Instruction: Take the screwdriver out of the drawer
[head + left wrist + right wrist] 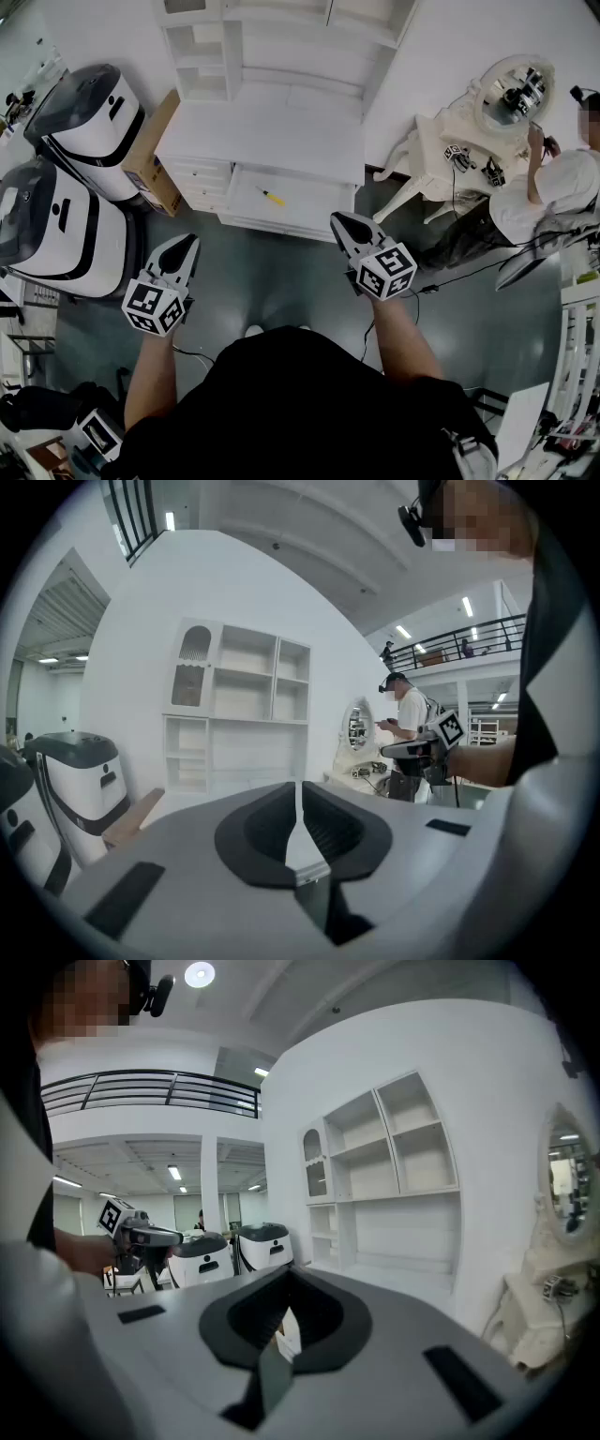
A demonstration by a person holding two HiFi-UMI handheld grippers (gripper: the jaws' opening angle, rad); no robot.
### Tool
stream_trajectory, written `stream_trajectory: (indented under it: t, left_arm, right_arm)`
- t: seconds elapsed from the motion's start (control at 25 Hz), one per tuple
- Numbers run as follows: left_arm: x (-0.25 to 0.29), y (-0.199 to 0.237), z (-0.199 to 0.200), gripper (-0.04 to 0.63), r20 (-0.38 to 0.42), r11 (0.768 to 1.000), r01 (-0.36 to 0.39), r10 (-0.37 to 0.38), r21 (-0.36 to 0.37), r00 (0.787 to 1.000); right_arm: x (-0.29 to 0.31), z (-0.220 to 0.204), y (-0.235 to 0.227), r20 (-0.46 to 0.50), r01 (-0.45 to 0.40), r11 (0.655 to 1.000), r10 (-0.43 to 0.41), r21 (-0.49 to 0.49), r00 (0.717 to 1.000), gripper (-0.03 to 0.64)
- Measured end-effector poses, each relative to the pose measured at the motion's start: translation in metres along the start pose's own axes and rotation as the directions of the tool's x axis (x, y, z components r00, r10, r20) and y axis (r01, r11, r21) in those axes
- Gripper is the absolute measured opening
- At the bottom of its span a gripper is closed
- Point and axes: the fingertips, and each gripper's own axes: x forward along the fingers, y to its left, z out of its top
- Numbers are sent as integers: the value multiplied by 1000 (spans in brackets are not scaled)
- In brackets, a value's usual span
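Observation:
A small yellow-handled screwdriver (272, 197) lies in the pulled-out white drawer (319, 214) of a white desk, seen in the head view. My left gripper (192, 242) hovers over the grey floor, below and left of the drawer, jaws shut and empty. My right gripper (336, 221) is held just off the drawer's front right corner, jaws shut with nothing between them. In the left gripper view my left gripper (299, 794) faces the white shelf unit (239, 714). The right gripper (284, 1288) in its own view faces the same shelves (394, 1180).
Two white-and-black machines (66, 178) and a cardboard box (155, 155) stand left of the desk. At right a person (548, 192) stands at an ornate white vanity with a round mirror (511, 94). Cables run across the grey floor (450, 277).

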Motion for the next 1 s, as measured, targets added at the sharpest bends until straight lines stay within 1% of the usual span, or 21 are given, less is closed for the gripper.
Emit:
stream_trajectory:
  t: [0.32, 0.6, 0.76, 1.0]
  left_arm:
    - [-13, 31, -4, 37, 2, 1000, 30, -30, 3, 1000]
    - [-29, 64, -4, 37, 14, 998, 62, -62, 4, 998]
    - [-39, 77, -5, 37, 19, 997, 73, -73, -1, 997]
    - [-47, 91, -13, 37, 13, 997, 71, -71, -17, 997]
  right_arm:
    - [20, 2, 24, -3, 29, 1000, -29, -3, 1000, 12]
    - [36, 8, 42, 4, 96, 995, -96, 12, 995, 12]
    - [40, 10, 50, 1, 120, 993, -120, 11, 993, 12]
    - [48, 10, 57, -10, 125, 992, -125, 6, 992, 12]
